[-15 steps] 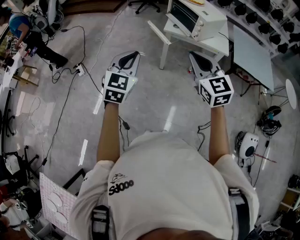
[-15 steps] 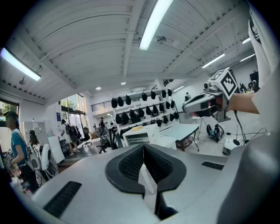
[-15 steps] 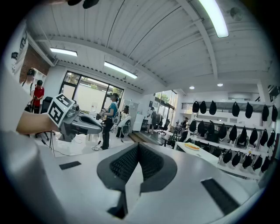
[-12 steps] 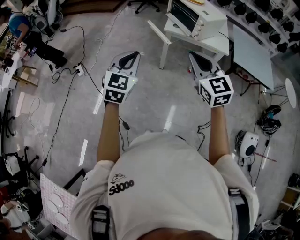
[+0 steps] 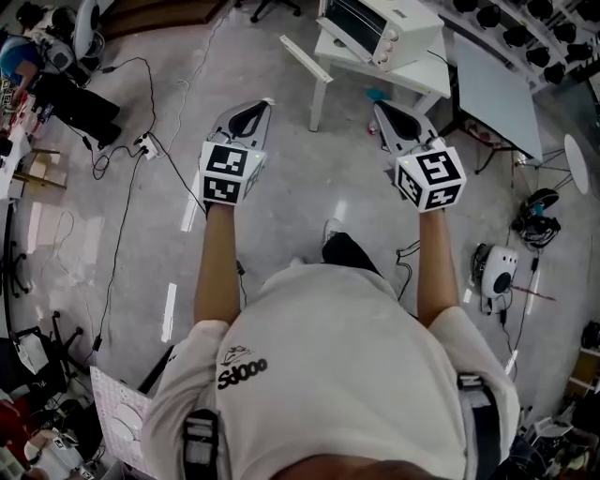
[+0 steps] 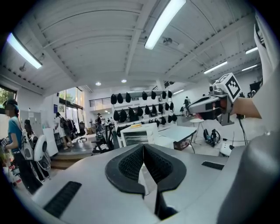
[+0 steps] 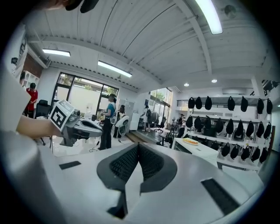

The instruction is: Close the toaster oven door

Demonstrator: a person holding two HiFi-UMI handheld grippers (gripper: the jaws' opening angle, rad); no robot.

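Note:
The white toaster oven (image 5: 375, 23) stands on a small white table (image 5: 417, 80) at the top of the head view, its dark glass front toward me. From here I cannot tell how its door stands. It also shows far ahead in the left gripper view as the toaster oven (image 6: 139, 134), and in the right gripper view as the toaster oven (image 7: 194, 149) with something yellow on top. My left gripper (image 5: 262, 103) and right gripper (image 5: 380, 106) are held out over the floor, well short of the table. Both the left gripper (image 6: 143, 146) and the right gripper (image 7: 139, 145) are shut on nothing.
A white bench (image 5: 302, 58) leans beside the table. A grey tabletop (image 5: 492, 94) lies to the right. Cables and a power strip (image 5: 142, 142) trail over the floor at left. A white device (image 5: 495, 272) sits at right. People stand far off at left; shelves hold dark helmets.
The view has shifted forward: the oven and table sit higher and further left in the head view, and a foot now shows below the grippers. Both grippers stay shut and level.

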